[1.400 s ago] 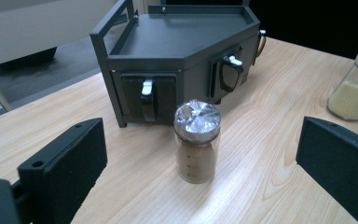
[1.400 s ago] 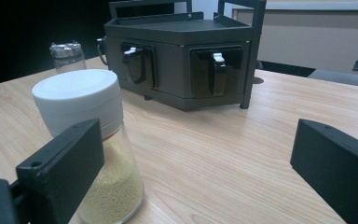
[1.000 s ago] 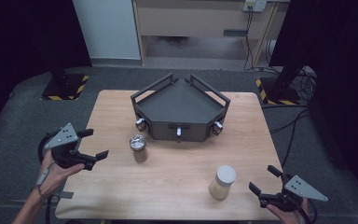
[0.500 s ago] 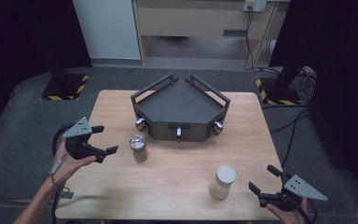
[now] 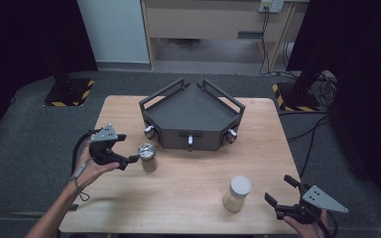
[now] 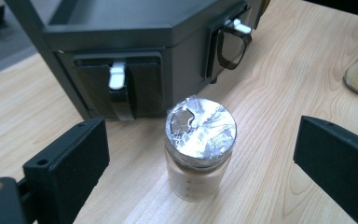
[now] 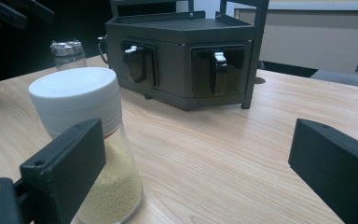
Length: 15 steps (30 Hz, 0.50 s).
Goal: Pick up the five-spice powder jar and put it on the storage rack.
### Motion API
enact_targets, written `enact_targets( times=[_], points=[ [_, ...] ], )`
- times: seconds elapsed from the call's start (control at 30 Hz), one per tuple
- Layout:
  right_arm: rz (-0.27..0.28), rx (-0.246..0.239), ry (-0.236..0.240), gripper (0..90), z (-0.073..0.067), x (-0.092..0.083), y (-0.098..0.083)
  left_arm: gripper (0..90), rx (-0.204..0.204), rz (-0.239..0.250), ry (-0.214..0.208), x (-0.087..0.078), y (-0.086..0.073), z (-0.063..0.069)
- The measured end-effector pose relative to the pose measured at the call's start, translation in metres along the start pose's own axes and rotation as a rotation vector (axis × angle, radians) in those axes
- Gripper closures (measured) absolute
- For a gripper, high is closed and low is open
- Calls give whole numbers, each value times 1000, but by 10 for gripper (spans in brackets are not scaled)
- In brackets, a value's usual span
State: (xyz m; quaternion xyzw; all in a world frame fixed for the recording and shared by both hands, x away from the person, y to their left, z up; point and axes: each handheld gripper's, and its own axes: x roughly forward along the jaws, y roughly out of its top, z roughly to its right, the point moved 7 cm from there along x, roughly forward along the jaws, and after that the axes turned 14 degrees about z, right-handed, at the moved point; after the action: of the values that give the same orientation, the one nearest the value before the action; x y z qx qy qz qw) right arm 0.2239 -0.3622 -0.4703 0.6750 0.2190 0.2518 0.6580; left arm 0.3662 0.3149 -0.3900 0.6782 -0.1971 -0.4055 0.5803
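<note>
A small clear glass jar (image 6: 200, 147) with a crinkled foil-covered top stands upright on the wooden table, just in front of a dark tray's latched wall. Well apart from it, nearer the table's front edge, a taller clear shaker (image 5: 236, 194) with a white cap stands upright, partly filled with yellowish powder.
</note>
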Motion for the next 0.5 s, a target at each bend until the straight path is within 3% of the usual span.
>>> enact_targets(
  times=[0.23,0.5],
  points=[
    [1,1,1,49,0,1,0,28,-23,1,-15,21,-8,-1],
    [4,2,-2,49,1,0,0,51,-20,-11,-21,39,-16,-3]
  ],
)
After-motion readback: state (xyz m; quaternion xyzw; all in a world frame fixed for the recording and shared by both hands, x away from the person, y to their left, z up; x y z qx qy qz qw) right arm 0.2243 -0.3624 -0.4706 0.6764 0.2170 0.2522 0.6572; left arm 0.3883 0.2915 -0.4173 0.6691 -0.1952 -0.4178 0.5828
